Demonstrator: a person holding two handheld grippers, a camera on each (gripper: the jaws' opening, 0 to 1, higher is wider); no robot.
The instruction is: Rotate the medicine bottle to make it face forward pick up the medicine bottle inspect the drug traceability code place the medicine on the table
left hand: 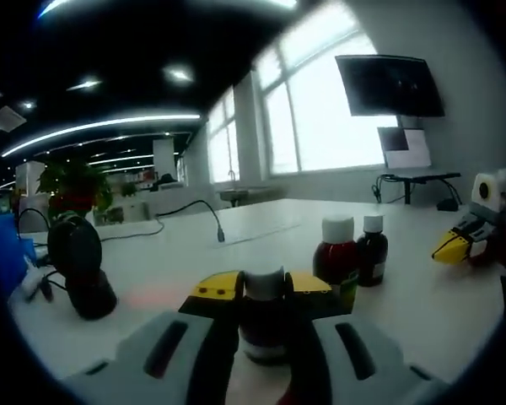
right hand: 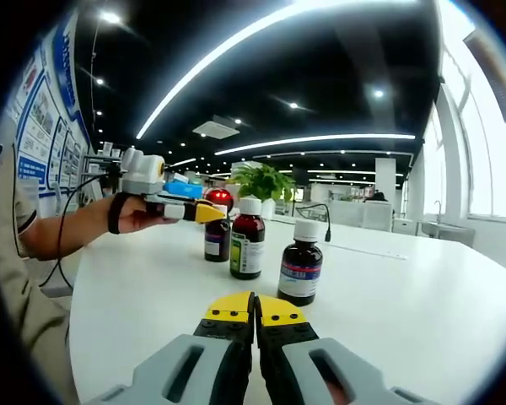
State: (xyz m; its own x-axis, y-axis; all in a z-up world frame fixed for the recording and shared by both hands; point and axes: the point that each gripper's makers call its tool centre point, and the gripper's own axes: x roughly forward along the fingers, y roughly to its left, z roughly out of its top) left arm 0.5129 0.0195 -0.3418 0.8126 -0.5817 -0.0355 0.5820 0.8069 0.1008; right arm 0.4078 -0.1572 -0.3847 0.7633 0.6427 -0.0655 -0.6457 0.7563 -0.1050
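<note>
A dark medicine bottle (left hand: 264, 325) with a pale cap stands on the white table (left hand: 422, 304), and my left gripper (left hand: 263, 287) is shut on it, one yellow-tipped jaw on each side. Two more dark bottles (left hand: 337, 257) (left hand: 373, 249) stand just beyond to the right. In the right gripper view the left gripper (right hand: 204, 212), held by a person's hand (right hand: 135, 215), meets the top of that bottle (right hand: 217, 240), with a second bottle (right hand: 248, 240) beside it and a third bottle (right hand: 301, 266) nearer. My right gripper (right hand: 255, 308) is shut with nothing in it, low over the table (right hand: 422, 321).
A black round device (left hand: 80, 261) and a cable (left hand: 198, 207) lie on the left of the table. A potted plant (left hand: 74, 186) stands behind. A dark monitor (left hand: 390, 84) hangs by the windows. The person's arm and body (right hand: 25, 253) are at the left edge.
</note>
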